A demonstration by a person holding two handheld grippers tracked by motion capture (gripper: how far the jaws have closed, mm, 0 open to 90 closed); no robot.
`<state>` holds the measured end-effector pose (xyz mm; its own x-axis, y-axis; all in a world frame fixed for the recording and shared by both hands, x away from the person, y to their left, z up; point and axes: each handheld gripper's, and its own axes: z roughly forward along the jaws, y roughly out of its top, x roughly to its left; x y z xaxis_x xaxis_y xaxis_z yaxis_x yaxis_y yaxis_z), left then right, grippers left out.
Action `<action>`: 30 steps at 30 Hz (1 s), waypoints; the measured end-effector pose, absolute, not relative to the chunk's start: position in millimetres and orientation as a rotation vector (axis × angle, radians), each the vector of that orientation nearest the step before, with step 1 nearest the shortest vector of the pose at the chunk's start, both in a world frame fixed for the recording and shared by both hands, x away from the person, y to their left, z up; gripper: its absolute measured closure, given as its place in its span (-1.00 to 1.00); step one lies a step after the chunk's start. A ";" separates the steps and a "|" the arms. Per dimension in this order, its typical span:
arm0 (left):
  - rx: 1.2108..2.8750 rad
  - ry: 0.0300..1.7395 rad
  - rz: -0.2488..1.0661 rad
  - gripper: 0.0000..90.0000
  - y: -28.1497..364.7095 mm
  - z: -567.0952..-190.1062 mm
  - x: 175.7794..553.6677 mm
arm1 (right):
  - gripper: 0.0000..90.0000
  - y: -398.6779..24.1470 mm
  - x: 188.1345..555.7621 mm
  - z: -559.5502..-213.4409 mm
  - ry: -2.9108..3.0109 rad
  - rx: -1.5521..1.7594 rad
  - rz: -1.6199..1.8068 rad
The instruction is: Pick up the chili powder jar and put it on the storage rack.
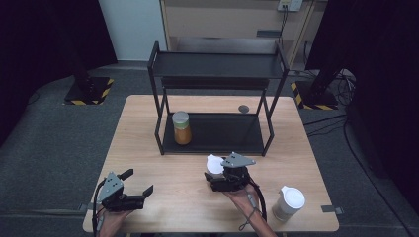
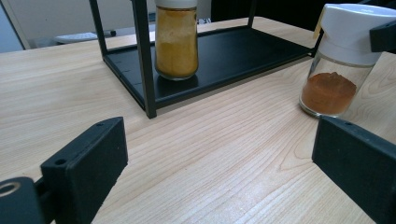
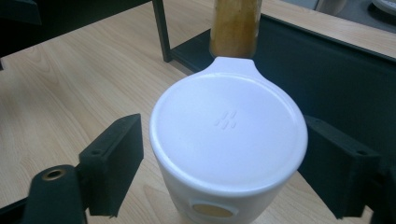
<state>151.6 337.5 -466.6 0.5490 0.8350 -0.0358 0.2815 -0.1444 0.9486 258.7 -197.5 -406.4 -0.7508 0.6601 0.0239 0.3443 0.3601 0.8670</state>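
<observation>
— Where are we, would we say? A kitchen?

— We'd say a lab or recording studio; the wooden table (image 1: 148,143) stands alone on grey carpet (image 1: 54,143); black curtains (image 1: 44,34) hang at both sides; stand bases with yellow-and-black hazard tape (image 1: 89,91) sit on the floor.

— And the kitchen things?

— We see only props; a bare black metal rack (image 1: 217,66) with one spice jar (image 1: 181,127); cables (image 1: 341,84) trail across the floor at the right, and a wall socket (image 1: 290,5) sits behind a plain cabinet (image 1: 222,22).
</observation>
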 end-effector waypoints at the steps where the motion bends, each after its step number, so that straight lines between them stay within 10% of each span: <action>1: 1.697 0.945 0.634 -0.93 337.5 -466.6 151.7 | -0.51 -196.8 257.7 -407.4 2.291 0.883 1.341; 30: 1.698 0.945 0.628 -0.93 338.2 -466.8 152.4 | -0.30 -188.1 251.5 -394.1 2.226 0.886 1.334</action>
